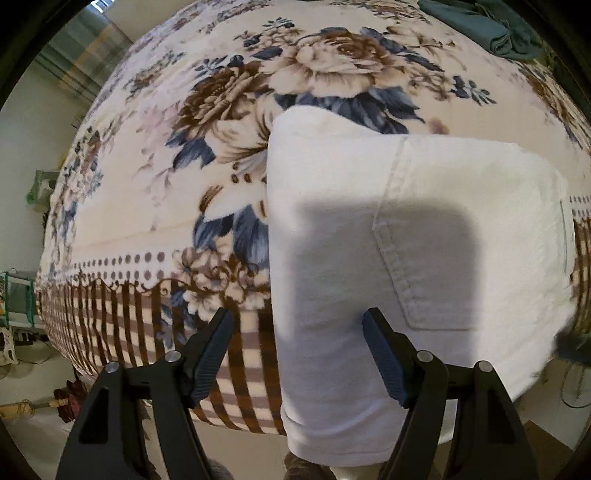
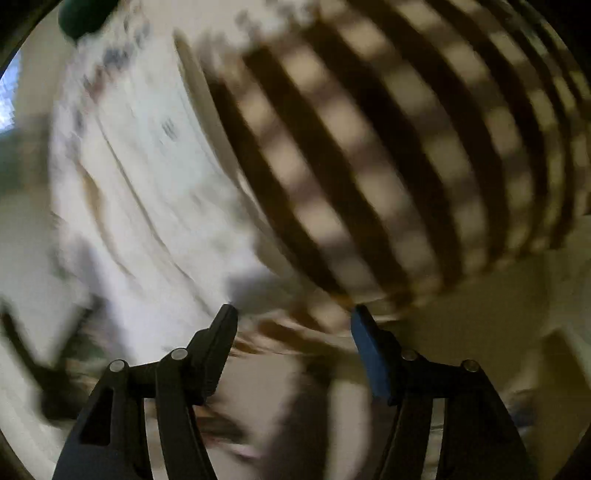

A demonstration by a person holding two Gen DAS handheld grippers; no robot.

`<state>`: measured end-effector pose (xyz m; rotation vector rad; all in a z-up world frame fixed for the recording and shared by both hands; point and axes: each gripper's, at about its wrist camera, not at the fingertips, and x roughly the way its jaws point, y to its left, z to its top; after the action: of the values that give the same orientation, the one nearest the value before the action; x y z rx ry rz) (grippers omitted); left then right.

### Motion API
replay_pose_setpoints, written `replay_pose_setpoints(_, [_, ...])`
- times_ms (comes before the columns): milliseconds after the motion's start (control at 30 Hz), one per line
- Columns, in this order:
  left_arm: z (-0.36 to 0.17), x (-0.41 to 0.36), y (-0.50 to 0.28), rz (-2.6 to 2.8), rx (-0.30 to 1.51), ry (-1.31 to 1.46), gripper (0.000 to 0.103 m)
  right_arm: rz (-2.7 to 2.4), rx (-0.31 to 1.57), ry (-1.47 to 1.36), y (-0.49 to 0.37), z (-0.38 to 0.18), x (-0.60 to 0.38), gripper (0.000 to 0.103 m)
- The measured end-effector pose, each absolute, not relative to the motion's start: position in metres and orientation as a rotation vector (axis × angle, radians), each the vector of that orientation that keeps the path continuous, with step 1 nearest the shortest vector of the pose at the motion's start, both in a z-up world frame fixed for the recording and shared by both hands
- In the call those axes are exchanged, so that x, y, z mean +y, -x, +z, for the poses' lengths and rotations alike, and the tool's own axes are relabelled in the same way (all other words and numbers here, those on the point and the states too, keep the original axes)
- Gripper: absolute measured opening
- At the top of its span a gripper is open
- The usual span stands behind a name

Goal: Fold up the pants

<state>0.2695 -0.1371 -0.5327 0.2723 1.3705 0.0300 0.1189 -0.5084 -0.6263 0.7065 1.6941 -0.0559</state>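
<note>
The white pants [image 1: 406, 236] lie folded into a compact block on the flowered blanket [image 1: 221, 155], back pocket up, with one end hanging over the bed's near edge. My left gripper [image 1: 297, 325] is open and empty, hovering above the pants' near left edge. The right wrist view is badly blurred. It shows the white pants [image 2: 140, 192] at left and the blanket's brown striped border [image 2: 369, 166] at right. My right gripper [image 2: 291, 321] is open and empty near the bed edge.
A folded dark green garment [image 1: 491, 26] lies at the bed's far right; it shows as a blur [image 2: 85, 14] in the right wrist view. Floor and small furniture [image 1: 18, 302] lie left of the bed.
</note>
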Motion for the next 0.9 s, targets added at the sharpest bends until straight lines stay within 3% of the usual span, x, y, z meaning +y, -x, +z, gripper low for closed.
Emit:
replay_pose_setpoints(67, [-0.526, -0.134, -0.271, 0.037, 1.372, -0.256, 0.071, -0.102, 1.733, -0.586, -0.114, -0.625, -0.502, 0.062])
replay_pose_setpoints(167, [-0.510, -0.126, -0.280, 0.038, 1.345, -0.209, 0.071, -0.046, 1.609, -0.760, -0.115, -0.589, -0.514, 0.062])
replay_pose_setpoints(300, [-0.507, -0.106, -0.313, 0.055, 1.362, -0.082, 0.071, 0.034, 1.477, -0.760, -0.154, -0.544, -0.519, 0.064])
replay_pose_setpoints(567, [-0.548, -0.085, -0.409, 0.008, 1.453, 0.175, 0.070, 0.048, 1.513, -0.794, -0.249, -0.577, -0.520, 0.065])
replay_pose_setpoints(600, [-0.554, -0.088, -0.417, -0.024, 1.461, 0.187, 0.068, 0.047, 1.526, -0.819, -0.249, -0.586, -0.524, 0.066])
replay_pose_setpoints(700, [-0.573, -0.104, -0.434, -0.112, 1.497, 0.160, 0.025, 0.079, 1.549, -0.874, -0.253, -0.609, -0.522, 0.066])
replay_pose_setpoints(800, [-0.578, -0.106, -0.431, -0.119, 1.457, 0.134, 0.019, 0.060, 1.511, -0.807, -0.256, -0.612, -0.507, 0.042])
replay_pose_setpoints(900, [-0.578, -0.078, -0.420, -0.098, 1.396, 0.341, 0.018, 0.044, 1.452, -0.801, -0.249, -0.604, -0.504, 0.037])
